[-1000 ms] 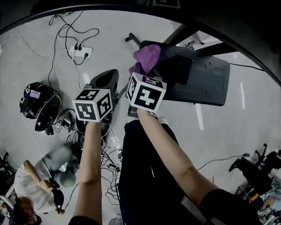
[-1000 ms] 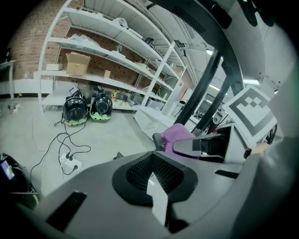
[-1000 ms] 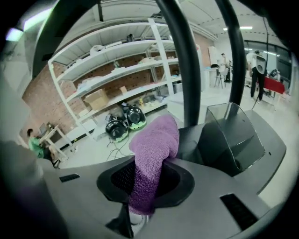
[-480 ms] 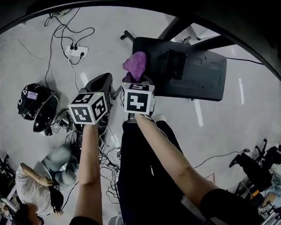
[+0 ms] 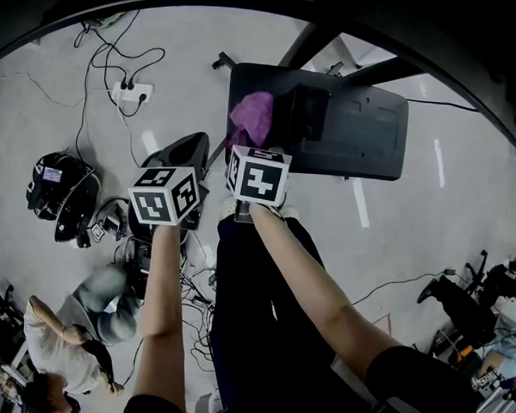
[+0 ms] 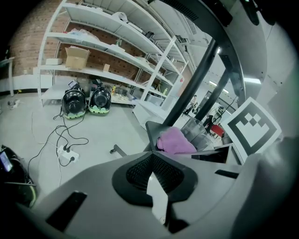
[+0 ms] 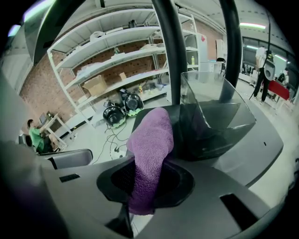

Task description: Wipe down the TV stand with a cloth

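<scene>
The TV stand's black base plate (image 5: pixel 365 134) lies on the floor, with its dark post (image 7: pixel 170 51) rising from it. A purple cloth (image 5: pixel 252 116) rests on the plate's left end. My right gripper (image 5: pixel 248 145) is shut on the cloth (image 7: pixel 149 158), which sticks out forward from between its jaws and touches the plate. My left gripper (image 5: pixel 192 146) hangs over the floor just left of the plate, with its jaws shut (image 6: pixel 156 186) and nothing held. From the left gripper view the cloth (image 6: pixel 175 140) shows ahead, beside the right gripper's marker cube (image 6: pixel 252 128).
A power strip (image 5: pixel 126 91) with cables lies at the back left. Black helmets (image 5: pixel 60 195) sit on the floor to the left. A person (image 5: pixel 70 338) crouches at the lower left. White shelving (image 6: pixel 93 51) lines the brick wall. A dark box-shaped bracket (image 7: pixel 215 112) stands on the plate.
My right gripper slid the cloth to the plate's left edge and then a little back inward. The left gripper has stayed beside it, hardly moving.
</scene>
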`<action>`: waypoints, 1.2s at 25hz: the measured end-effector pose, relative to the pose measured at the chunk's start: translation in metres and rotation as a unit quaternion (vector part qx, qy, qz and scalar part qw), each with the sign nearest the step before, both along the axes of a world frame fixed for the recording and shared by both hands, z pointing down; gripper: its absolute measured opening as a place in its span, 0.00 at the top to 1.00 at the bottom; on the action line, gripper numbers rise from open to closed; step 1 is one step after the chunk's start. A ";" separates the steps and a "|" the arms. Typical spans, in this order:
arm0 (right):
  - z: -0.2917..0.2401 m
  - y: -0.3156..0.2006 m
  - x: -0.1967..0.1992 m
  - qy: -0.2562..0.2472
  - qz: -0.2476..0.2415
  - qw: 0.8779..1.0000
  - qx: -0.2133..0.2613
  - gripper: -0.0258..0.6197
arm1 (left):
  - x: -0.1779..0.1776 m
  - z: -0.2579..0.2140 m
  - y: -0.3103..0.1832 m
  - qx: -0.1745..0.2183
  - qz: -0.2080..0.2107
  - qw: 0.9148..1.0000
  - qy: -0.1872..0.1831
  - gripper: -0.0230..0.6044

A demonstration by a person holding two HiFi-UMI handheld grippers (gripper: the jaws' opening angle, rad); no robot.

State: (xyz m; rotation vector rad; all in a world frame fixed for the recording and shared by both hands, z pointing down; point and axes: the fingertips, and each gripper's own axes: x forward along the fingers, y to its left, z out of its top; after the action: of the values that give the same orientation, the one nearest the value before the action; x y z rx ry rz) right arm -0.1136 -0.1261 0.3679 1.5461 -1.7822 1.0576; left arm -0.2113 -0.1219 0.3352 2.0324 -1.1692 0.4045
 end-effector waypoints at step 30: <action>-0.080 0.049 0.036 -0.072 -0.197 0.976 0.062 0.82 | 0.082 -0.046 0.041 0.022 0.048 0.999 -0.012 0.96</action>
State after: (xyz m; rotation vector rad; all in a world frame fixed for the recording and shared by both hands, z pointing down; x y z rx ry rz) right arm -0.0773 -0.0772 0.2880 1.1361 -2.1757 0.8922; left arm -0.1291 -0.0810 0.2890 2.1328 -1.1073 0.4557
